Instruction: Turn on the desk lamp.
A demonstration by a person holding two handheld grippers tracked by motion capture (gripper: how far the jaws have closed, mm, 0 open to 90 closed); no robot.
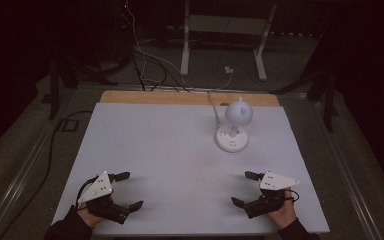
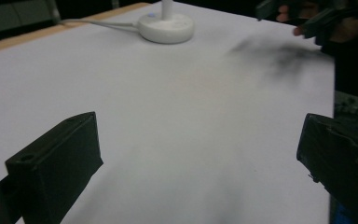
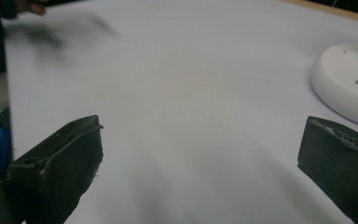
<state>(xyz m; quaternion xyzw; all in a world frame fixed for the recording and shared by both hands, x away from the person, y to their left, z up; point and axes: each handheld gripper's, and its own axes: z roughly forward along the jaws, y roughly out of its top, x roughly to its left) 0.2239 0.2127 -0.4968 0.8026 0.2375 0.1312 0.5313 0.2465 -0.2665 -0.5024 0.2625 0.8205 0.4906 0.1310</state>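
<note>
Noted: white desk lamp (image 1: pixel 234 130), round base, globe head tilted over it on upright stem, at far right of table (image 1: pixel 155 150); nearer, left gripper (image 1: pixel 130 190) and right gripper (image 1: pixel 245 188) both gaping wide, empty.

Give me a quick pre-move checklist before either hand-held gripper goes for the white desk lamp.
1. Left hand-held gripper open, nothing between the jaws: ok.
2. Right hand-held gripper open, nothing between the jaws: ok.
3. Desk lamp upright on its round base, at the far right of the table: ok.
4. Path from the right hand-held gripper to the base free of other things: ok; the right gripper view has bare table before the base.
5. Lamp cable runs off the far edge, away from both hand-held grippers: ok.
6. Lamp on or off: cannot tell.
</note>
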